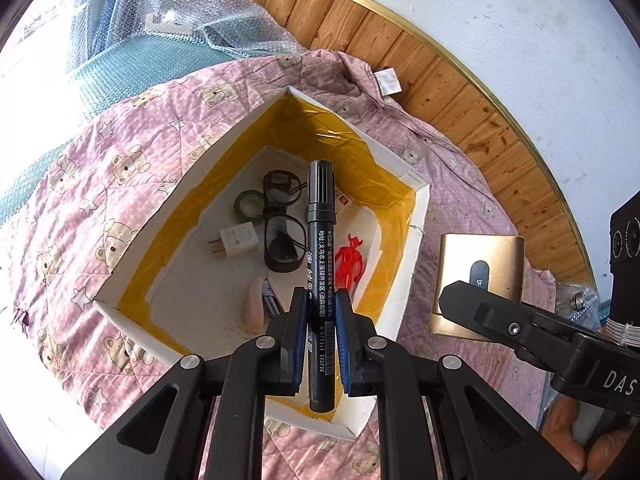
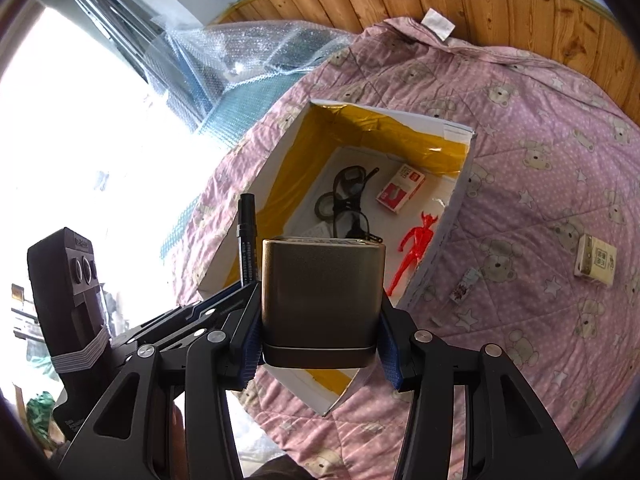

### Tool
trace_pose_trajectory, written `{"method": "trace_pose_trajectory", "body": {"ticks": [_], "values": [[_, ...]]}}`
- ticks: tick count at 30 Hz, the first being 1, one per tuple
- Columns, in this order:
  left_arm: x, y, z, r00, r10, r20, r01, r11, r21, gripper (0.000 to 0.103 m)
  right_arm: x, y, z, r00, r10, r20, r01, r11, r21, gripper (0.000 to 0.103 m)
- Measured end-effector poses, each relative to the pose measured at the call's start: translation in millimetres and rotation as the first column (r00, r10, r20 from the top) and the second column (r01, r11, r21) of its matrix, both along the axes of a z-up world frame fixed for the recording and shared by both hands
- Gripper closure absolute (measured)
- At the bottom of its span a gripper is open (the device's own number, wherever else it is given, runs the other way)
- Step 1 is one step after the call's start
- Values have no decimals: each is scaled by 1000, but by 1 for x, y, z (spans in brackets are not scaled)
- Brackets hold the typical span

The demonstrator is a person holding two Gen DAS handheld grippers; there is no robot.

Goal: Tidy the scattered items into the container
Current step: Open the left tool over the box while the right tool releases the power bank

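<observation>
Left wrist view first: the left gripper [image 1: 319,304] is clamping a black marker [image 1: 320,240] between its blue pads, jaws closed on the barrel, and it's hanging right over the open box [image 1: 404,280]. So this looks like the drop-off step for the marker. Down in the box I'm seeing glasses [image 1: 282,216], a tape roll [image 1: 249,203], a white plug adapter [image 1: 236,240] and a red figurine [image 1: 349,258]. My guess is the next move is just letting the jaws open so the marker falls clear of the glasses. At 3 o'clock the right gripper [image 1: 480,304] is coming in with a gold box [image 1: 476,272], so the two could be crowding each other over the opening.

Right wrist view: the right gripper [image 2: 320,320] is squeezing that gold box [image 2: 320,300] by its sides, jaws closed on it, hovering over the near corner of the container. The marker [image 2: 247,240] is poking up at 9 o'clock. A red-and-white packet [image 2: 401,189] is lying in there too. Still out on the pink quilt [image 2: 520,320] at 3 o'clock: a small cream box [image 2: 596,264] and a little wrapper [image 2: 464,286], so the job's partway done, I'd say.
</observation>
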State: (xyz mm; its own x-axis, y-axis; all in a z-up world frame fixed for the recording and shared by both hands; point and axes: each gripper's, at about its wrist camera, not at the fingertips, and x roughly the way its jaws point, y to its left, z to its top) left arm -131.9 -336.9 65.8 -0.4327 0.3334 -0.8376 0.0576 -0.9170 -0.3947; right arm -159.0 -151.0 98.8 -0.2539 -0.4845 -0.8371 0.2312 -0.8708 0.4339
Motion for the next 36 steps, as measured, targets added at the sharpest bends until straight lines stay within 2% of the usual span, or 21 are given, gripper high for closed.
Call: {"method": "trace_pose_trajectory", "body": {"ticks": [13, 14, 15, 16, 17, 24, 36], "values": [[-19, -36, -28, 997, 63, 44, -62, 998, -14, 89, -19, -37, -22, 997, 78, 29, -79, 996, 39, 50], [-22, -36, -30, 997, 61, 50, -60, 998, -19, 87, -21, -39, -23, 997, 72, 28, -73, 996, 48, 49], [-24, -37, -33, 996, 61, 61, -60, 998, -26, 78, -23, -39, -25, 997, 67, 33, -69, 996, 49, 47], [-26, -40, -36, 995, 76, 69, -74, 997, -27, 64, -26, -39, -27, 997, 62, 38, -64, 997, 50, 47], [-28, -43, -39, 993, 91, 77, -90, 996, -27, 57, -28, -38, -29, 997, 57, 44, -59, 997, 46, 47], [-39, -58, -52, 983, 141, 121, -143, 990, 8, 57, -40, -22, -42, 997, 0, 80, -4, 999, 43, 47], [-50, -38, -53, 985, 108, 137, -110, 994, 2, 57, -42, -5, -49, 993, -32, 112, 30, 999, 20, 47]]}}
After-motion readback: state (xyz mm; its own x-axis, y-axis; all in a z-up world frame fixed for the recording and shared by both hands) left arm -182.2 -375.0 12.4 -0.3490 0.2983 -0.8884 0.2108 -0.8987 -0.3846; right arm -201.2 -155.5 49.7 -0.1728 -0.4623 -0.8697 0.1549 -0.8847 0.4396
